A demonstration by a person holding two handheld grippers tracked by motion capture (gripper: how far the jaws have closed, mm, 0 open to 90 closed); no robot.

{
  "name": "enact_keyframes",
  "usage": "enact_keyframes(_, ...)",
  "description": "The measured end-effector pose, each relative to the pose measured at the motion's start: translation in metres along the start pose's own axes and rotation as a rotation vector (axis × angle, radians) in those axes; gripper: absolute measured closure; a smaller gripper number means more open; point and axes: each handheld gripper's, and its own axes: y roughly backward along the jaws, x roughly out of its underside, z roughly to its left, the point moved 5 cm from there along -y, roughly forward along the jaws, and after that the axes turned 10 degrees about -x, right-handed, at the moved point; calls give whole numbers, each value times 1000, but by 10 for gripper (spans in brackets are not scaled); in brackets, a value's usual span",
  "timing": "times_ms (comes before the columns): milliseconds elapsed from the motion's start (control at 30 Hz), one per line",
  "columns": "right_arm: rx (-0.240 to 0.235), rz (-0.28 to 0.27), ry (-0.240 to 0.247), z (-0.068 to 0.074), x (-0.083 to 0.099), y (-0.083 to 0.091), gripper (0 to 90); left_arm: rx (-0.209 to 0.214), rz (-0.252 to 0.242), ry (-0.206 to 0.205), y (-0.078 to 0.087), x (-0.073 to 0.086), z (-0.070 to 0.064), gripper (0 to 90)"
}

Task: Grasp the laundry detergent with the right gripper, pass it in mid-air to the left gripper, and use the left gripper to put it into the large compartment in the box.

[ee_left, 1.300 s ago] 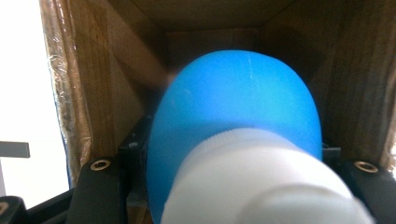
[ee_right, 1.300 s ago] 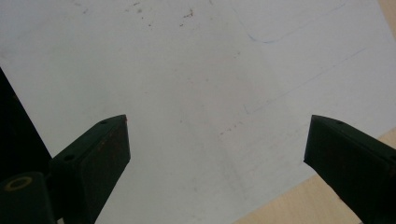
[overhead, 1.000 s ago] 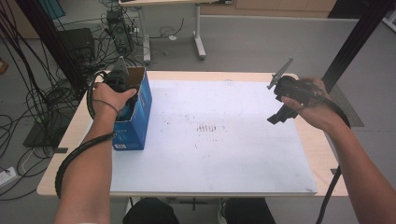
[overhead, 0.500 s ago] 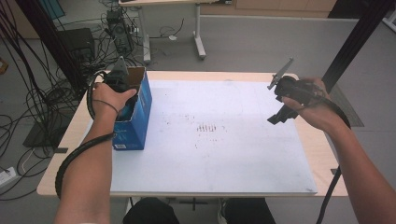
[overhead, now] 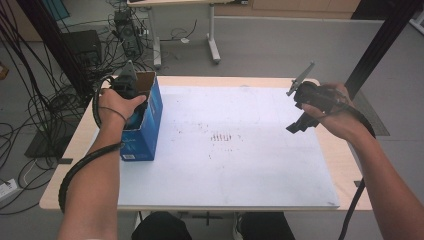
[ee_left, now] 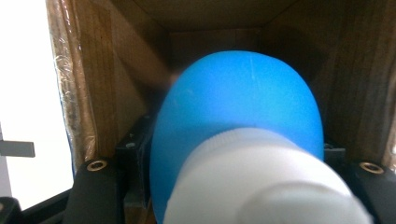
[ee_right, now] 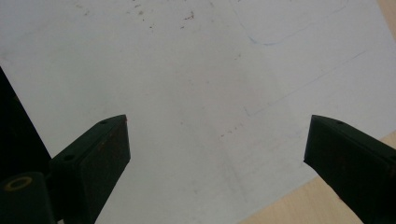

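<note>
Left tool (overhead: 131, 92) unmoved inside box (overhead: 148, 127).

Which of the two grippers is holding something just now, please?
The left gripper, down inside the blue box, is shut on a blue bottle with a white cap. The right gripper hangs open over the white mat.

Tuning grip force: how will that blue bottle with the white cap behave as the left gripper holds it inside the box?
The blue bottle has a rounded, smooth-looking body, so it could slip or twist between the jaws. It looks like plastic, probably not fragile. The tall narrow blue box might tip if nudged. The left gripper is at its opening.
</note>
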Motion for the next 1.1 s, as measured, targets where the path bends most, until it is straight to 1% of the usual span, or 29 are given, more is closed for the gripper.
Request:
enact_keyframes(133,2,-2,1,0,0,1,67,3,-5,-1,2,0,1,334)
enact_keyframes(267,4,-4,3,0,0,2,67,0,-15,0,8,1,2,307)
enact_keyframes(333,4,-8,5,0,-1,2,67,-9,-26,-5,13,1,3,301)
enact_keyframes(367,5,-8,5,0,-1,2,67,-3,-31,-3,16,1,3,300)
enact_keyframes(433,3,-12,9,1,-3,2,67,-25,-41,-13,23,0,3,290)
enact_keyframes(533,2,-12,14,1,-5,1,67,-24,-57,-11,34,1,4,284)
enact_keyframes(700,-2,-18,19,0,-7,0,67,-40,-84,-26,53,4,6,264)
enact_keyframes(800,-4,-18,15,-1,-8,-1,67,-33,-101,-43,65,6,5,230)
enact_keyframes(867,-5,-16,12,-2,-8,-1,67,-31,-124,-63,74,6,1,213)
enact_keyframes(933,-9,-14,3,-4,-7,-2,67,-20,-150,-88,84,6,-6,190)
enact_keyframes(1000,-8,-8,-2,-6,-5,-2,67,-8,-179,-115,93,5,-16,162)
enact_keyframes(1033,-11,-8,-8,-7,-5,-3,67,-8,-184,-123,95,4,-20,154)
enact_keyframes(1067,-11,-6,-9,-7,-4,-3,67,-9,-192,-139,98,4,-25,151)
enact_keyframes(1100,-9,-6,-11,-8,-4,-4,67,-1,-198,-151,100,3,-32,147)
